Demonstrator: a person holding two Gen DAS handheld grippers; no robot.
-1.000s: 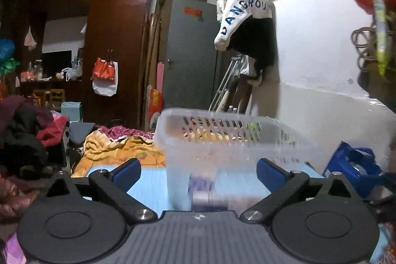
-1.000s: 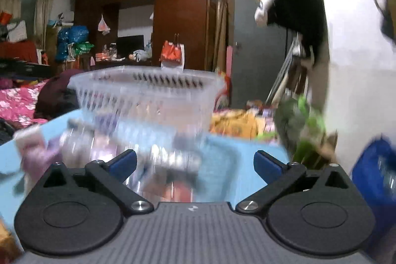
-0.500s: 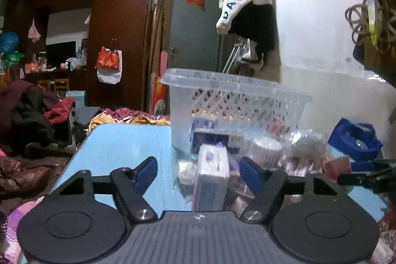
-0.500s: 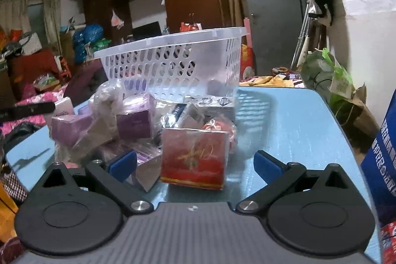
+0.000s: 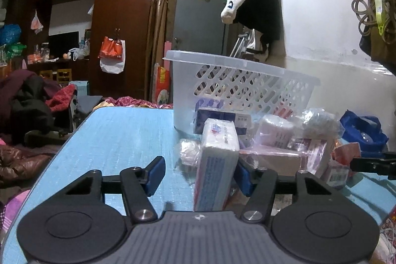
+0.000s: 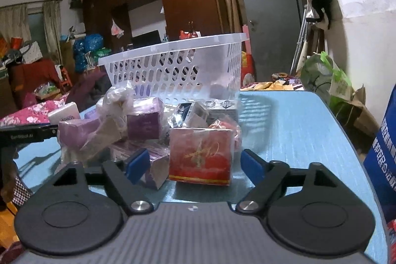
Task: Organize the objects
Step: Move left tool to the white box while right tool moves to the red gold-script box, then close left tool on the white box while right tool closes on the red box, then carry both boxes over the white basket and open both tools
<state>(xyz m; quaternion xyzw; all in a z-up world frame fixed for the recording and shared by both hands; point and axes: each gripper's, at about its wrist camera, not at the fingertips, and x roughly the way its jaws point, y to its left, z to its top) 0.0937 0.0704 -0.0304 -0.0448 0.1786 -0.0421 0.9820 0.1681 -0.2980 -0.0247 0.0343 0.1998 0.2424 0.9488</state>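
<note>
Hardly begun: the pile (image 6: 158,125) lies unsorted before the basket (image 6: 178,66). My left gripper (image 5: 198,173) straddles the white pack (image 5: 217,160), unclenched; my right gripper (image 6: 191,165), spread, faces the red box (image 6: 201,155).

On the table (image 5: 118,135), a basket (image 5: 237,81) stands at 12 o'clock behind a heap of packets. From the left wrist, an upright pack (image 5: 217,160) stands nearest, a wrapped roll (image 5: 189,151) at its 9 o'clock, a bag (image 5: 361,128) at 3 o'clock. From the right wrist, a box (image 6: 201,155) lies foremost, a cube (image 6: 144,121) at its 10 o'clock, a sack (image 6: 382,147) at 3 o'clock.
</note>
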